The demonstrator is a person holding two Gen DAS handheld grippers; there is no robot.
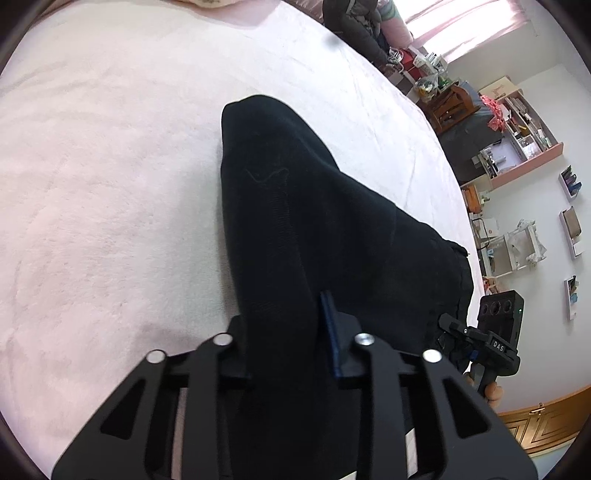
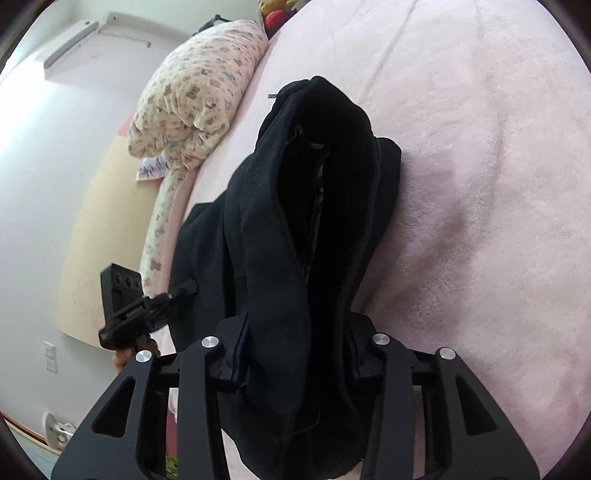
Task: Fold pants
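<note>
Black pants (image 1: 295, 221) lie on a pink bed (image 1: 92, 184), partly lifted at my end. My left gripper (image 1: 284, 332) is shut on a bunch of the black fabric, which runs between its fingers and away across the bed. My right gripper (image 2: 295, 339) is shut on the waistband end of the pants (image 2: 306, 206), whose open top shows a pale inner lining. The right gripper also shows in the left wrist view (image 1: 448, 325) at the pants' right edge. The left gripper shows in the right wrist view (image 2: 184, 288) at the pants' left edge.
The pink bed cover (image 2: 480, 184) spreads wide around the pants. A floral pillow (image 2: 195, 96) lies at the bed's head by the wall. Cluttered shelves and a desk (image 1: 517, 129) stand beyond the bed's far side. A dark garment pile (image 1: 354, 26) sits at the far corner.
</note>
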